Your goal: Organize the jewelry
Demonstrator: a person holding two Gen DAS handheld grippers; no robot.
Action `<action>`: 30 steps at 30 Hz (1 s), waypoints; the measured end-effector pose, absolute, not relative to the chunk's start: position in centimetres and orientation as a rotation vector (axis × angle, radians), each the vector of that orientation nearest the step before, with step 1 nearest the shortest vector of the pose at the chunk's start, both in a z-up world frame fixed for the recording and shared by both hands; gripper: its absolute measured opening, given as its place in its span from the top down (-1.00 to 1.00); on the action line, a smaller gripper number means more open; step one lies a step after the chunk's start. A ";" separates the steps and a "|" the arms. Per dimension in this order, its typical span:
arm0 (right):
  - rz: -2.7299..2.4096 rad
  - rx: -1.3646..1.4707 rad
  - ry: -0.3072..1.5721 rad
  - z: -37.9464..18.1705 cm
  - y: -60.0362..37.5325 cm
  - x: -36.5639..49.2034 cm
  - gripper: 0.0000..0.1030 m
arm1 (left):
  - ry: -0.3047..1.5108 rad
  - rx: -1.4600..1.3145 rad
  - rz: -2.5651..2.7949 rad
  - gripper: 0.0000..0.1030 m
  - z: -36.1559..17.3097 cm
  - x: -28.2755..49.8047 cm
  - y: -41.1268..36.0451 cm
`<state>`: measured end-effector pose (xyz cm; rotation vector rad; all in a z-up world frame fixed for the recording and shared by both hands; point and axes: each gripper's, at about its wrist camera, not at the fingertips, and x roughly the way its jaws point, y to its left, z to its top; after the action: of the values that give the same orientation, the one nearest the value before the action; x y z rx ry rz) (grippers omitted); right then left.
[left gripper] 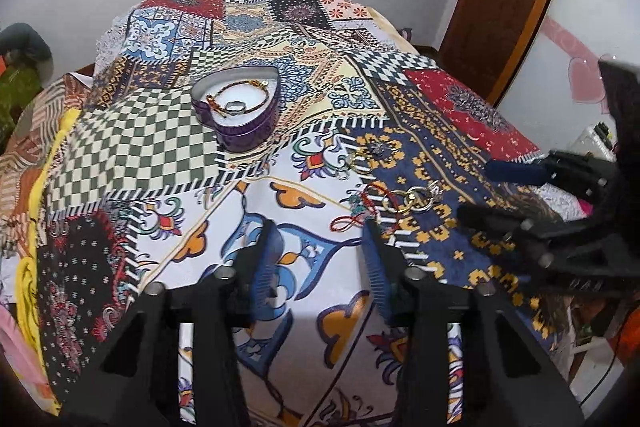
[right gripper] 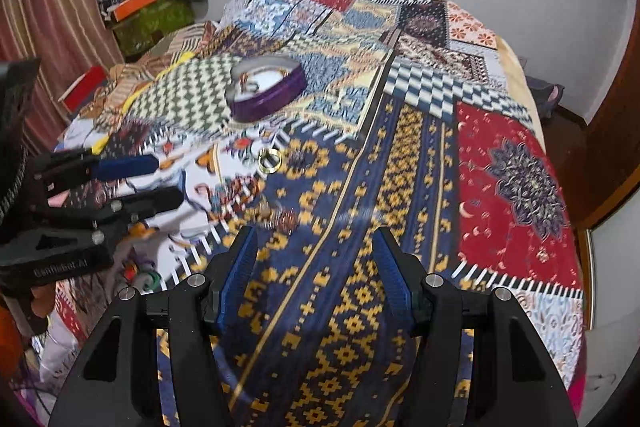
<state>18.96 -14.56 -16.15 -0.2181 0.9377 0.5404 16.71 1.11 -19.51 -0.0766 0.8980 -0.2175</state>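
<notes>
Item 1, bed under a patchwork cover (left gripper: 168,143): it carries everything I am working with.

Item 2, my left tongs (left gripper: 320,259): spread, holding nothing, poised low over the cover just short of the loose pieces. My right tongs (right gripper: 314,263): also spread and empty; that view is smeared by motion.

Item 3, heart-shaped purple tin (left gripper: 236,107): lid off, its point turned toward me, long axis running from near left to far right in the left view. It stands well apart from the loose pieces, farther up the bed.

Item 4, stored so far: a braided bracelet (left gripper: 240,89) and a ring (left gripper: 234,107) lie inside the tin.

Item 5, still out: a red cord bracelet (left gripper: 360,211), its long axis sloping from near left to far right; linked gold and silver rings (left gripper: 412,201) touching its far end; a further gold ring (left gripper: 360,163) nearer the tin.

By my reckoning I am under halfway.
</notes>
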 end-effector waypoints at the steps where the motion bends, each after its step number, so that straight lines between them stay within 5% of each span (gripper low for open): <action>1: 0.542 -0.222 0.938 -16.4 -14.5 18.9 -0.08 | 0.898 -0.082 -0.221 0.40 -19.5 16.8 1.0; 7: 0.566 -0.224 0.933 -16.6 -13.9 19.4 -0.01 | 0.894 -0.096 -0.233 0.56 -19.7 17.5 0.5; 16: 0.609 -0.227 0.956 -17.5 -12.5 20.3 0.76 | 0.905 -0.137 -0.242 0.58 -19.7 18.3 0.4; 30: 0.595 -0.181 0.936 -16.9 -14.5 20.0 0.78 | 0.940 -0.123 -0.248 0.58 -21.0 19.1 -1.2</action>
<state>20.04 -14.52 -16.92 -0.1808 0.9358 0.5946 19.14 -1.19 -20.95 -0.1227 0.9400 -0.2481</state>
